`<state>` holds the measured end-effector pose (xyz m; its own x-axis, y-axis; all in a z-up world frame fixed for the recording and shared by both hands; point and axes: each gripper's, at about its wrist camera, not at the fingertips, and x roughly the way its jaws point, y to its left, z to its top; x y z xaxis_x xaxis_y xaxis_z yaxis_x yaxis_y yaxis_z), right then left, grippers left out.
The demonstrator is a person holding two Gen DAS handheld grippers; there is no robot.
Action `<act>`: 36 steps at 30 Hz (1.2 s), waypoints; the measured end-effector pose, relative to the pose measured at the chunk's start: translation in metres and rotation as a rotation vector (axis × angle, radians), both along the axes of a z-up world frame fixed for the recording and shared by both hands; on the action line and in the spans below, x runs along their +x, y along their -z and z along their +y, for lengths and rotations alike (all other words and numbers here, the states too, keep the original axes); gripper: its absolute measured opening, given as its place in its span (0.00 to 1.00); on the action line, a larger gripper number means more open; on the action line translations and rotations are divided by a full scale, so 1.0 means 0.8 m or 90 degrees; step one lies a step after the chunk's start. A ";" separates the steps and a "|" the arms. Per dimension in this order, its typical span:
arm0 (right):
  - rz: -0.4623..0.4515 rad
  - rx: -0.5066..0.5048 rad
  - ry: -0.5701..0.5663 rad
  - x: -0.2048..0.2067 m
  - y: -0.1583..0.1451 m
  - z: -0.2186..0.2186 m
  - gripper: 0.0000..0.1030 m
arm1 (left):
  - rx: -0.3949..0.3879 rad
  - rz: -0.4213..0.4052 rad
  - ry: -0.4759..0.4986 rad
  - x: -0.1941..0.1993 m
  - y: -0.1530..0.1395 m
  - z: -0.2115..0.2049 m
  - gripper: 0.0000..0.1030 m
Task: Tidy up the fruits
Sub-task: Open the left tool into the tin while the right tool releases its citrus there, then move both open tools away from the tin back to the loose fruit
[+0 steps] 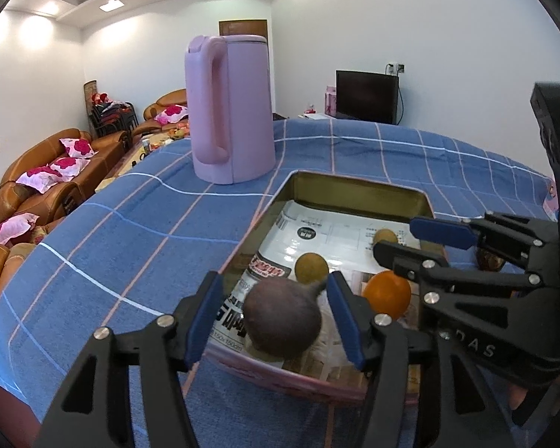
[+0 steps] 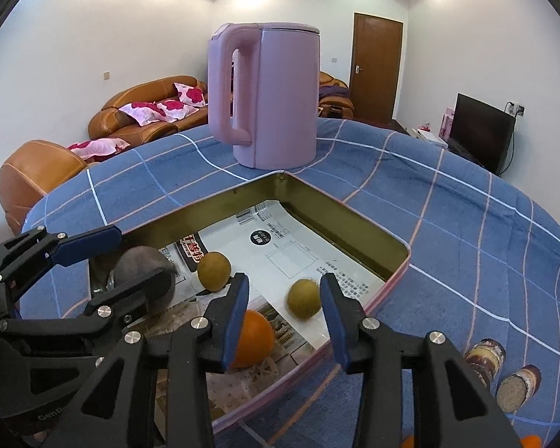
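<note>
A shallow tin tray lined with printed paper stands on the blue checked cloth. A dark purple-brown fruit lies at the tray's near edge. My left gripper is open around it, with a gap at each pad. Two greenish-brown fruits and an orange also lie in the tray. My right gripper hangs open over the tray. One green fruit sits loose beside its right finger, and the orange is partly hidden behind its left finger.
A tall lilac kettle stands on the cloth just beyond the tray. Two short cans sit on the cloth right of the tray, with orange fruit at the bottom edge. Brown sofas and a dark screen lie beyond the table.
</note>
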<state>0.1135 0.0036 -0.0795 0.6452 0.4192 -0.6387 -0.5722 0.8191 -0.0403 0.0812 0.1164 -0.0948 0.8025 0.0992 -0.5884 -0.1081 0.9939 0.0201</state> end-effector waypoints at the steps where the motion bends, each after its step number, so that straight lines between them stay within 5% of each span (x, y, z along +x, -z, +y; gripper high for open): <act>1: -0.001 0.002 0.001 -0.001 0.000 0.000 0.41 | -0.001 -0.002 0.001 -0.001 0.000 0.000 0.60; 22: -0.027 0.038 0.029 -0.023 -0.020 -0.027 0.44 | -0.019 -0.025 0.007 -0.018 -0.022 -0.005 0.78; 36: -0.058 0.076 0.128 -0.074 -0.044 -0.147 0.51 | 0.001 -0.034 0.071 -0.032 -0.035 -0.078 0.85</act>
